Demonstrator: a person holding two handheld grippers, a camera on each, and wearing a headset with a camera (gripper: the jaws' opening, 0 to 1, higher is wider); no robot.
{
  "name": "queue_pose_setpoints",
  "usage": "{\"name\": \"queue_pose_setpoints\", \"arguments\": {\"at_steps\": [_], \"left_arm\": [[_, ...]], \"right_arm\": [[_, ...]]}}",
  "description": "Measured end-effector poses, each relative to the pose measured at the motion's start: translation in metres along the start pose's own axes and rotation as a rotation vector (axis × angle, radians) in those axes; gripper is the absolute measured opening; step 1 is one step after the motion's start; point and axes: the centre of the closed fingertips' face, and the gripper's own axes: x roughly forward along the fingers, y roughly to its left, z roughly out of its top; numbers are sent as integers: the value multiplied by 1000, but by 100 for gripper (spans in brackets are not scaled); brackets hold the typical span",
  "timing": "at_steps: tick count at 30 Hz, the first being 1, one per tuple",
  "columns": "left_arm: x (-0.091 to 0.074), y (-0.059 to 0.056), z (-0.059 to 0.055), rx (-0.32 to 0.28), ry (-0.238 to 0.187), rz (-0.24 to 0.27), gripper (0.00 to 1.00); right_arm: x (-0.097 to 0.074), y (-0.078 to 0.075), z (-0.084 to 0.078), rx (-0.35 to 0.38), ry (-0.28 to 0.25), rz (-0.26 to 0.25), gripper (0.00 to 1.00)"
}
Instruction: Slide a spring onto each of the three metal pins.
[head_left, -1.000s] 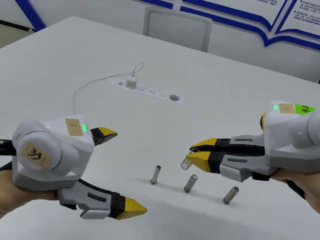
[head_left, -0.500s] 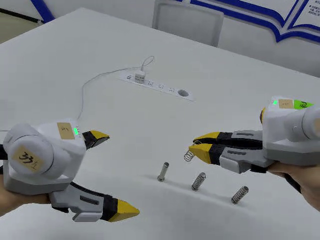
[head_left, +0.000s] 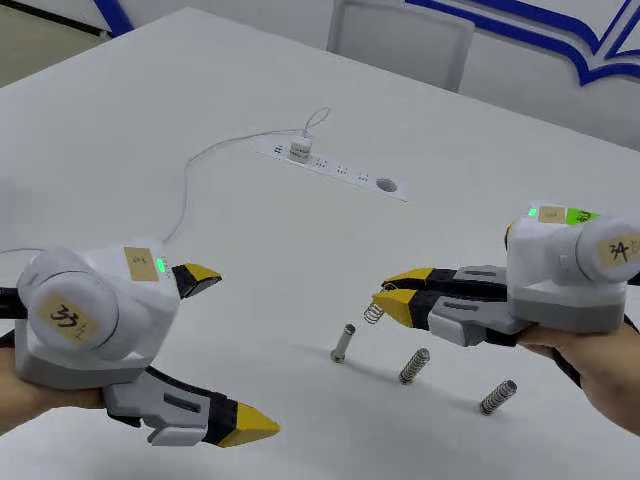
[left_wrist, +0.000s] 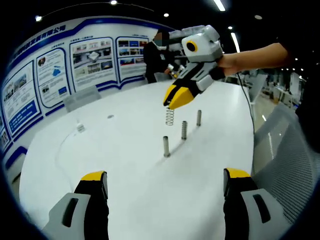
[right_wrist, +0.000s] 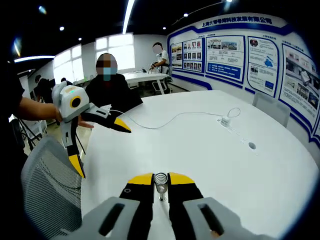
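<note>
**Head view.**
- Left gripper (head_left: 231, 350): jaws spread wide, nothing between them. It hangs over the white table (head_left: 120, 130) at lower left, well apart from the pins.
- Right gripper (head_left: 385, 293): jaws closed on the top end of a spring (head_left: 374, 312). The spring dangles below the yellow tips, clear of the table.
- Bare pin (head_left: 343, 343): upright on the table, just below the hanging spring and slightly to its left, not touching it.
- Second pin (head_left: 414, 365) and third pin (head_left: 497, 396): each wears a coil and stands in a row to the right of the bare pin, under the right gripper's body.
- Power strip (head_left: 330, 168) with a white cable (head_left: 215, 155): far side of the table, well apart from the pins.

**Left gripper view.**
- The gripper's own yellow-tipped jaws stand far apart and empty.
- The bare pin (left_wrist: 166, 146) stands ahead, between them.
- The right gripper (left_wrist: 175, 100) holds the spring (left_wrist: 169, 117) above and just beyond that pin.
- The other two pins line up behind.

**Right gripper view.**
- The gripper's own jaws are pinched nearly together on the spring (right_wrist: 160, 184), which stands upright between the tips.
- The left gripper (right_wrist: 102, 149) hangs at left with its jaws gaping.
- The power strip (right_wrist: 235, 131) lies beyond.
- A seated person (right_wrist: 107, 85) is at the far edge.
</note>
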Motion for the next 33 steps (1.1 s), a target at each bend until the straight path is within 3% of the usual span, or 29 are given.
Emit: {"name": "queue_pose_setpoints", "arguments": {"at_steps": [14,27,33], "left_arm": [[-1,1,-5,1,21,12,98],[2,-1,-5,3,28,9,96],[3,-1,-10,9,42,6,96]], "right_arm": [[21,0,-10,45,16,10,10],[29,1,-23,21,63,-2,10],[37,0,-36,24,107,-7,10]]}}
